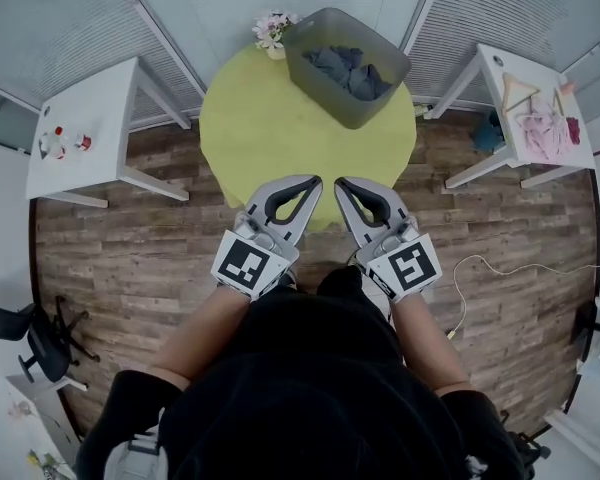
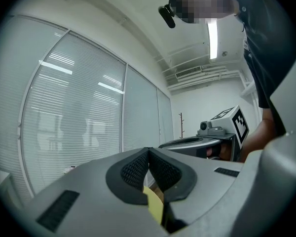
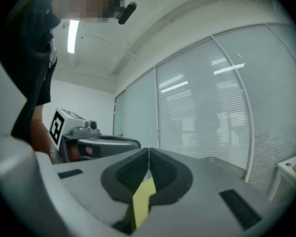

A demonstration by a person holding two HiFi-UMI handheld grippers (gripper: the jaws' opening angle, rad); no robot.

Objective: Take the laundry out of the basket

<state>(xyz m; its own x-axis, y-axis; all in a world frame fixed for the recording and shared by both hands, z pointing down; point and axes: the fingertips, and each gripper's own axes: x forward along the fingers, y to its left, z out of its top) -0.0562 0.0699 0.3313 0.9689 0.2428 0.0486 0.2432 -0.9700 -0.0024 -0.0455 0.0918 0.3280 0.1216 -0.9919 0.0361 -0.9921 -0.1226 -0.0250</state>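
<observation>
A grey laundry basket [image 1: 325, 68] stands on the far right part of a round yellow-green table [image 1: 270, 138]. Dark grey-blue laundry [image 1: 350, 70] lies heaped inside it. My left gripper [image 1: 313, 182] and right gripper [image 1: 340, 184] are held side by side over the table's near edge, well short of the basket. Both are shut with nothing between the jaws. In the left gripper view the left gripper [image 2: 148, 151] has its pads pressed together and points up toward blinds and ceiling. The right gripper [image 3: 148, 150] shows the same in its own view.
A small flower pot [image 1: 273, 34] stands at the table's far edge beside the basket. A white side table [image 1: 90, 118] is at the left. Another white table [image 1: 500, 98] at the right carries hangers and pink cloth. A cable [image 1: 500, 268] lies on the wood floor.
</observation>
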